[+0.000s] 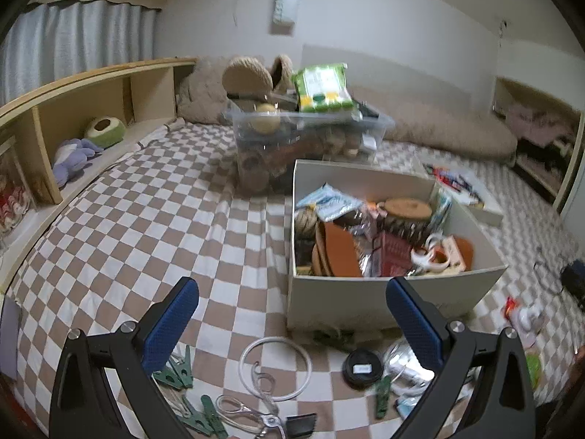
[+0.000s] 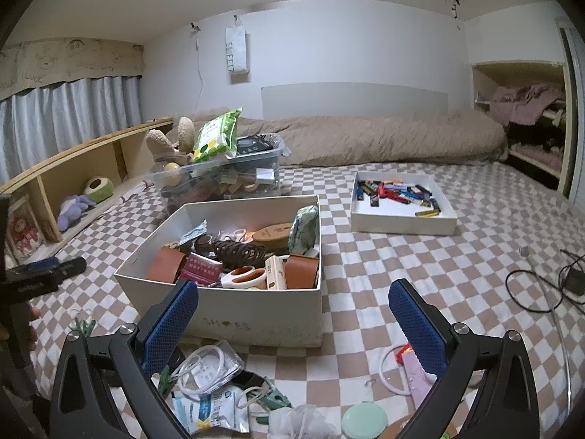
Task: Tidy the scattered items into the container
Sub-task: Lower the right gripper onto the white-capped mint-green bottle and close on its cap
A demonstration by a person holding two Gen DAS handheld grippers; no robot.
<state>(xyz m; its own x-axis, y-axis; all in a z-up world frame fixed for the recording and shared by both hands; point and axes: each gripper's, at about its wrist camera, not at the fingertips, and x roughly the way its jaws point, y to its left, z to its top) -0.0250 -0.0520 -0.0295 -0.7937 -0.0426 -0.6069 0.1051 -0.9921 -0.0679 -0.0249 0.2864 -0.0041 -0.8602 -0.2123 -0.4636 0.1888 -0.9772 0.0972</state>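
Checkered bedspread carries shoebox, scattered clutter

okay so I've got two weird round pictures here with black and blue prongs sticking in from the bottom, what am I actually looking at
Those prongs are hand-held grippers, one in each of a person's hands, each carrying a fisheye camera looking along its blue fingers. One picture comes from the left gripper, the other from the right gripper. Both stand open and hold nothing. Ahead, on a checkered bedspread, sits a white cardboard box already filled with odds and ends. Loose things lie in front of it: green clothespins, a white ring, scissors, a round black lid, a snack packet.
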